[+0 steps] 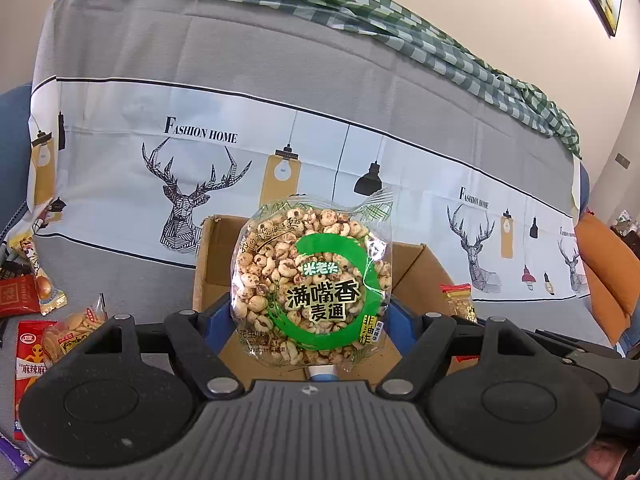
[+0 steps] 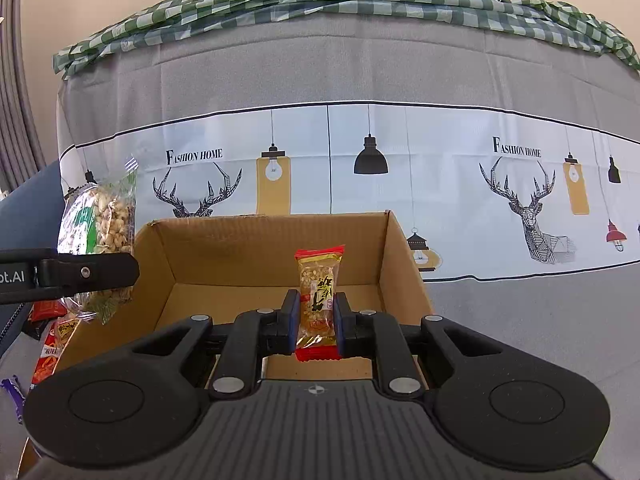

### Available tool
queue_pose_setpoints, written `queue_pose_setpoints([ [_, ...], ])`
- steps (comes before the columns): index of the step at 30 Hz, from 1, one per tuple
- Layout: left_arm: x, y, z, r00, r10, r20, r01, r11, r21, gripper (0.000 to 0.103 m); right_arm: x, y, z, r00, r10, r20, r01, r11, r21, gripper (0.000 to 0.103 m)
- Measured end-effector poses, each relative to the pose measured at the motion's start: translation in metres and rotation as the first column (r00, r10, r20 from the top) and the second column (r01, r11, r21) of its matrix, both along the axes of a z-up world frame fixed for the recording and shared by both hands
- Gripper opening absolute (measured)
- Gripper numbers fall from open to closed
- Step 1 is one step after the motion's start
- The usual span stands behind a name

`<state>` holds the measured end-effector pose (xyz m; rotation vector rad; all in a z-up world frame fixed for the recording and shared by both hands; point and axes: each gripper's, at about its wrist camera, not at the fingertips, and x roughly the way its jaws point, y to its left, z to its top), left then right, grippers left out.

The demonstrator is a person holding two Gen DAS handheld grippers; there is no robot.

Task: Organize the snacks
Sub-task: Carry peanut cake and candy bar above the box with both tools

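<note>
On the left, loose snack packs [image 1: 36, 340] lie on the sofa, not yet put away. The left tool [image 1: 310, 320] squeezes a round bag of puffed wheat [image 1: 312, 280] just above the cardboard box [image 2: 272, 248]. The right tool [image 2: 316, 320] pinches a small peanut bar [image 2: 318, 296] over the box. The box looks empty, so most work is left.

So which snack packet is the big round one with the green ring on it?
The puffed-grain bag held in the left tongs. It is wide, clear and green-ringed; the peanut bar in the right tongs is slim with red ends.
</note>
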<state>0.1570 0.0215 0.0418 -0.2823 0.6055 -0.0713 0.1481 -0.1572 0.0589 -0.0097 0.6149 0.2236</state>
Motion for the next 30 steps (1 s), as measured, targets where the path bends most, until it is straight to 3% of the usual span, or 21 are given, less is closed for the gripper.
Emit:
queue_pose_setpoints([
  [30,-0.0027,-0.0045,0.0034,1.000,-0.026,0.015,0.026,1.000,0.005,0.081,-0.0017,-0.0002,-0.0013,1.000,0.006,0.009,-0.006,1.000,0.000,0.018],
])
